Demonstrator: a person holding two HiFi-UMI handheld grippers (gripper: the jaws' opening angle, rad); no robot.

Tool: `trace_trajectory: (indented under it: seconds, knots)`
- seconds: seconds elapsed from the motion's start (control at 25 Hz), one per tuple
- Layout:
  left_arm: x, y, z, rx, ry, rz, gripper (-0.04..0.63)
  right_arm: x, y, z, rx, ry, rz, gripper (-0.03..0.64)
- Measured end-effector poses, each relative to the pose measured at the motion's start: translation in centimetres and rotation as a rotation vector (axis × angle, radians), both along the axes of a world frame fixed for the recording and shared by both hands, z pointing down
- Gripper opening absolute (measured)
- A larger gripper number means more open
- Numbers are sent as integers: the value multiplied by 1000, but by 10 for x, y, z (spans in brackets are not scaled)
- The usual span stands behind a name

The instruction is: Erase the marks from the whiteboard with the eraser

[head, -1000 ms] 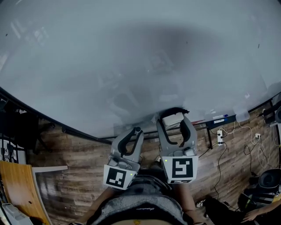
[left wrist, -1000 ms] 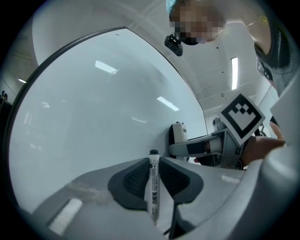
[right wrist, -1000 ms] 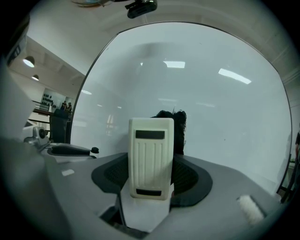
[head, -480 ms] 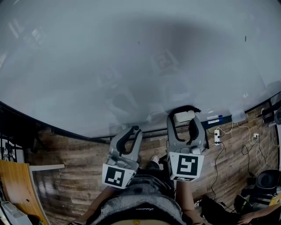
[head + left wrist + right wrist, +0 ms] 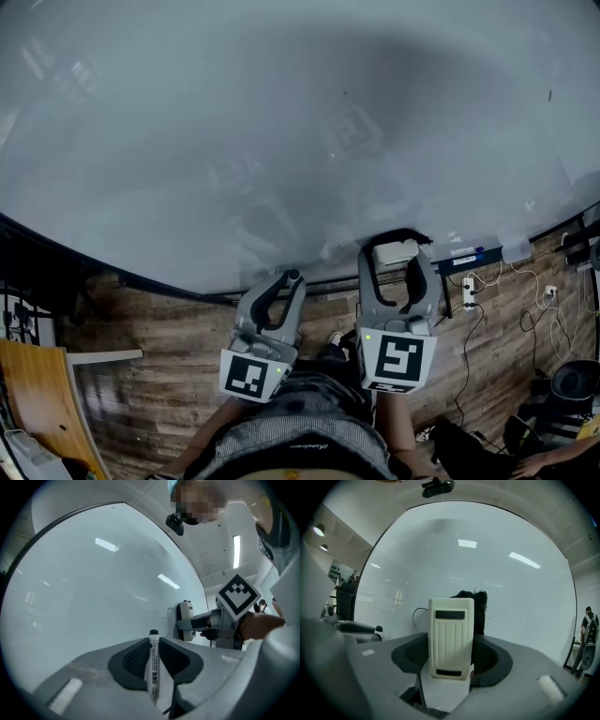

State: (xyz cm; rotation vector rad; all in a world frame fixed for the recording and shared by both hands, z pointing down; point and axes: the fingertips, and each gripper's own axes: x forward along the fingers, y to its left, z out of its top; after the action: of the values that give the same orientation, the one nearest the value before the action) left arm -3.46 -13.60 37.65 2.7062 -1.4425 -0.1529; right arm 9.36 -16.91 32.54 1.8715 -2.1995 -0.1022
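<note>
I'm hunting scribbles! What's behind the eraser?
A thin curved black line peeks out on the whiteboard beside the eraser. Anything straight behind it is covered.

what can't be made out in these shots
Right gripper view: the eraser hides part of the curved mark on the whiteboard.
Head view: that mark is too small to find.
Left gripper view: print on the marker is too small to read.

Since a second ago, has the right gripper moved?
Yes. In the head view the right gripper, shut on the eraser, has shifted right along the lower edge of the whiteboard, closer to the power strip.
</note>
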Motion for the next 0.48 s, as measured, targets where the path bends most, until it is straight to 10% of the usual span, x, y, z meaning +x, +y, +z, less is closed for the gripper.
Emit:
trace_trajectory:
  seconds: [0.48]
  knots:
    - [-10,-1,3,-3,-22,33,78,-24,2,0,-18,51,4,258]
